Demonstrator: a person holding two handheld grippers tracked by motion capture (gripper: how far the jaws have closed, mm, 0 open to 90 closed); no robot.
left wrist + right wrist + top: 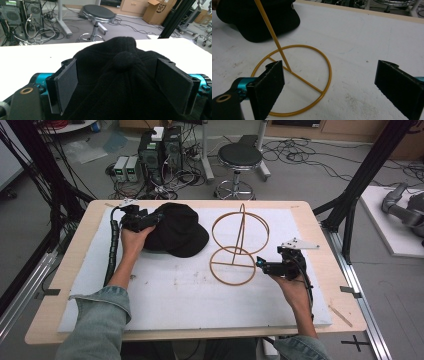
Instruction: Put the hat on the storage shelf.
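Resting on the table, on its white sheet: a black cap and a gold wire stand, side by side.

Lying left of centre, crown up, touching nothing of the stand: the cap, soft, with a button on top. Likely meant for the stand's upper ring.

Standing just right of the cap: the stand, one ring flat on the sheet, a thin rod rising from its crossbar, a second ring up top.

Straddling the cap's crown from the far left side: left tongs, spread wide, one pad on each flank, not yet closed on the cloth.

Hovering near the stand's base ring, on its right: right tongs, also spread wide, holding nothing.

Risks, as a judgement: pinching only a loose fold of soft cloth, then losing the cap mid-lift; swinging the cap into the thin rod and tipping the light stand, since nothing pins its base; closing the right tongs on the wire off-centre and dragging the ring across the sheet.
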